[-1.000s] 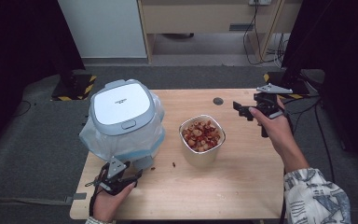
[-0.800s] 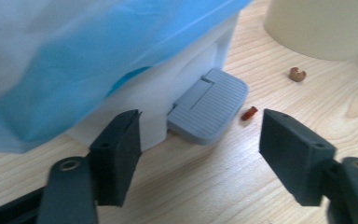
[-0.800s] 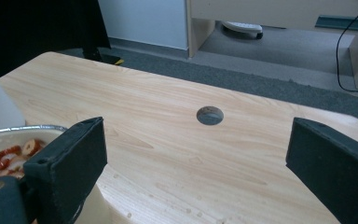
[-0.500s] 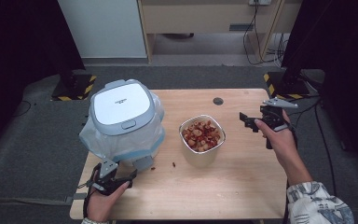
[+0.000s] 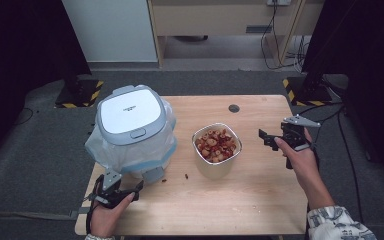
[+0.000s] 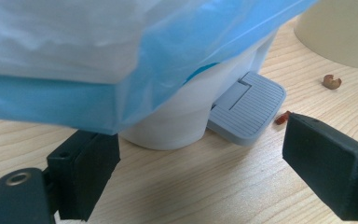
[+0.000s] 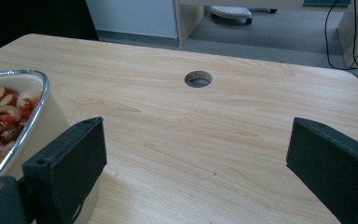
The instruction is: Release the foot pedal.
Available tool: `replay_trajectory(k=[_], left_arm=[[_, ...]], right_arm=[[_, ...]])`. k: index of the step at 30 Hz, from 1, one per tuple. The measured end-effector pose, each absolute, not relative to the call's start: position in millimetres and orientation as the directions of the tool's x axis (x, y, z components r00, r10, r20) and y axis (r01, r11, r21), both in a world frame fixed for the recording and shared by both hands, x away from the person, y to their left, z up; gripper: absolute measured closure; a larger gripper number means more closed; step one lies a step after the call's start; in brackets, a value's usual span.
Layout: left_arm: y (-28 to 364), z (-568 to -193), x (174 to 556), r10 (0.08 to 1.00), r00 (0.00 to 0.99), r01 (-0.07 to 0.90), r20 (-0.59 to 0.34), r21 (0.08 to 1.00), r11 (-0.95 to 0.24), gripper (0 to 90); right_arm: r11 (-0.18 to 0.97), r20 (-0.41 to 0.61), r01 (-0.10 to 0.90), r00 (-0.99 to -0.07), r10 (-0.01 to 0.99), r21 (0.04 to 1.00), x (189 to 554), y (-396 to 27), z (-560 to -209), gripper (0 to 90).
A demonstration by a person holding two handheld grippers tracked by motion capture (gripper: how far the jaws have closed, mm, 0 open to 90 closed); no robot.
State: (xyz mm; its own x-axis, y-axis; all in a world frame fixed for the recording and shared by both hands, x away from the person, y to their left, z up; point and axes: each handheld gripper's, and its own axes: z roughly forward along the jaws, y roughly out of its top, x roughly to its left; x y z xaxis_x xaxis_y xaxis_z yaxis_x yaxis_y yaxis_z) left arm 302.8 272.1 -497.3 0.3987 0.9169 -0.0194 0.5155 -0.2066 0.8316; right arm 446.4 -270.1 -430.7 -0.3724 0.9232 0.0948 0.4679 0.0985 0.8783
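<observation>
A pedal bin (image 5: 132, 125) with a white lid and a blue-white bag stands at the table's left. Its grey pedal (image 6: 249, 109) lies just ahead of my left gripper (image 6: 205, 168), whose jaws have just been opening and stand wide with nothing between them. From above, that left gripper (image 5: 122, 184) sits near the front edge below the bin. A cream container (image 5: 216, 147) of red and beige fruit slices stands mid-table. My right gripper (image 5: 266, 138) hovers open to its right, pointing at it. In the right gripper view the container (image 7: 9, 116) lies beside the left jaw.
Two fruit scraps (image 6: 332, 81) lie on the wooden table (image 5: 260, 200) between pedal and container. A round cable hole (image 7: 198, 78) sits near the far edge. The bag's blue hem (image 6: 74, 102) hangs low over the left jaw.
The left jaws have spread wider in front of the pedal. The right hand has come down and toward me, ending level with the container.
</observation>
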Motion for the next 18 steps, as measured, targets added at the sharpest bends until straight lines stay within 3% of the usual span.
replay_trajectory(k=[18], left_arm=[[275,-500,304,0.923,0.383,0.529,-0.024,0.826,-0.197,9.7]], right_arm=[[0.089,0.089,0.488,-0.330,0.940,0.868,430,-281,-458,5.0]])
